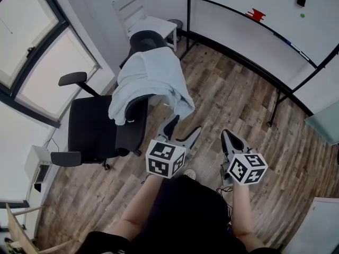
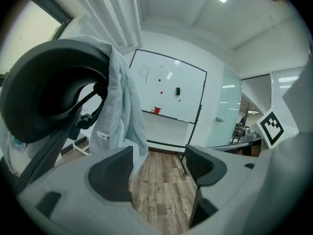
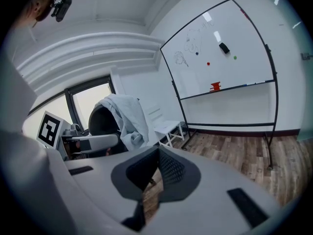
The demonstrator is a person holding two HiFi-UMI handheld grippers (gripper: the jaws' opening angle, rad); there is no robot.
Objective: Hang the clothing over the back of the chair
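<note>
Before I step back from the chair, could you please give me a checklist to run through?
1. Clothing draped over the back of the chair: ok.
2. Left hand-held gripper jaws apart, nothing between them: ok.
3. Right hand-held gripper jaws together, empty: ok.
4. Clothing free of the left hand-held gripper: it hangs just beyond one jaw; whether it touches, cannot tell.
5. Lowest hem off the floor: cannot tell.
</note>
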